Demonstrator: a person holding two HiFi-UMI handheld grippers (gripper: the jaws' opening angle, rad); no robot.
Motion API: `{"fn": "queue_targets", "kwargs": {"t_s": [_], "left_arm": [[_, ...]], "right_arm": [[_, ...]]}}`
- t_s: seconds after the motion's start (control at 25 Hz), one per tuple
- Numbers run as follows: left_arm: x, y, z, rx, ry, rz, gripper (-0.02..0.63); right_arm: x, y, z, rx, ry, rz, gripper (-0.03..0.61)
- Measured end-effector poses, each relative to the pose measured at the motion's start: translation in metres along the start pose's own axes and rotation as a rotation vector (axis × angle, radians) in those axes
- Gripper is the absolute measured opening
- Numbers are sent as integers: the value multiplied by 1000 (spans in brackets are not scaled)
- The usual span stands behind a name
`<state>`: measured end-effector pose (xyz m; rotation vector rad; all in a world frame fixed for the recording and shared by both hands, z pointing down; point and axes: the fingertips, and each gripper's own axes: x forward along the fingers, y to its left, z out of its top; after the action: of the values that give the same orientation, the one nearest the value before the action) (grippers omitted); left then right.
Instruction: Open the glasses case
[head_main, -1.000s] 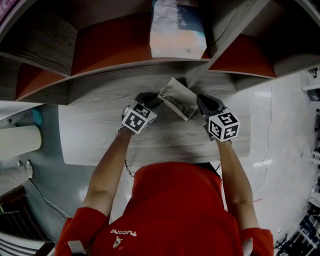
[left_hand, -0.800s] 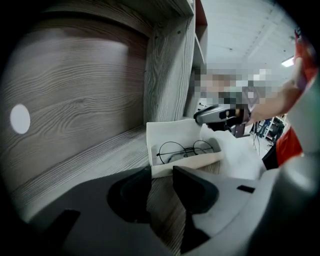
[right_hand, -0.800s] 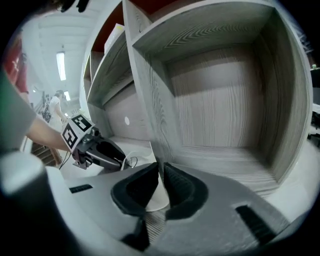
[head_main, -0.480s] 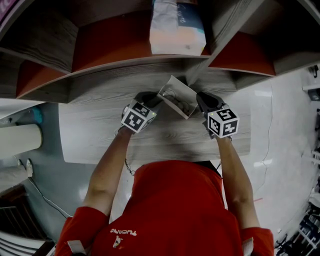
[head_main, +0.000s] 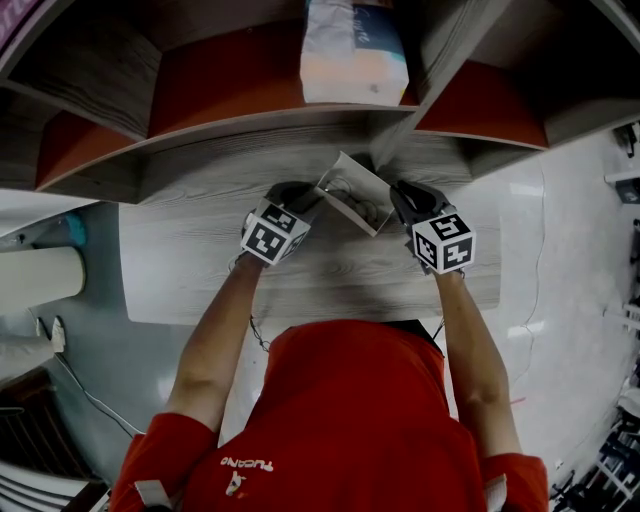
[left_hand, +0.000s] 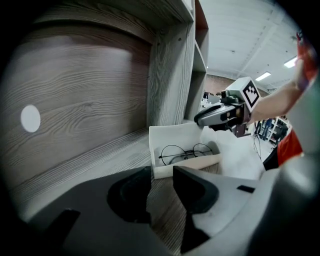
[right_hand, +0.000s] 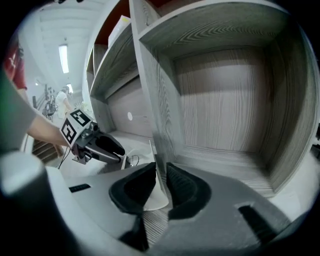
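The glasses case (head_main: 352, 195) lies open on the worktop (head_main: 200, 270). The right tool (right_hand: 161, 170) has just been opening its jaws round the raised lid (left_hand: 172, 135) (letting go, I judge). The left tool (left_hand: 161, 172) waits slightly spread at its corner.

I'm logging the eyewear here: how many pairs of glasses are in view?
1. The glasses lie inside the open white case on the wooden desk. More could be hidden in the dark shelf compartments above.

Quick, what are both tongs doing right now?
Left tongs: apart at the glasses case corner; grip unclear.
Right tongs: just been opening, loose around the case lid.
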<state>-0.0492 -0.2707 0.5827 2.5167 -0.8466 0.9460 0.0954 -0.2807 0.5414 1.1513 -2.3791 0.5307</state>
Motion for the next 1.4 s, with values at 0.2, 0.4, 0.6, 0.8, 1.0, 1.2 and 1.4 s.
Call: {"fn": "queue_targets", "kwargs": {"t_s": [0.2,0.4,0.6,0.8,1.0,1.2,1.4], "left_arm": [[-12,1,6,-5,-30,29,131],[-26,-3,20,-7,-88,53,131],[-47,-12,51,-11,-218,79,128],[-78,-25,90,-6,-377,103,89],[-116,-42,128,-11,-549,133,58],[-155,-60,160,-23,-698,162,32],[-186,-78,182,-12,-781,180,18]], "right_arm": [[-5,7,13,-63,-26,9,72],[-14,18,29,-98,-73,23,71],[-27,29,46,-120,-139,29,64],[-48,41,74,-144,-239,29,44],[-78,59,102,-166,-356,48,21],[-116,81,131,-160,-497,79,6],[-145,101,149,-165,-600,107,6]]}}
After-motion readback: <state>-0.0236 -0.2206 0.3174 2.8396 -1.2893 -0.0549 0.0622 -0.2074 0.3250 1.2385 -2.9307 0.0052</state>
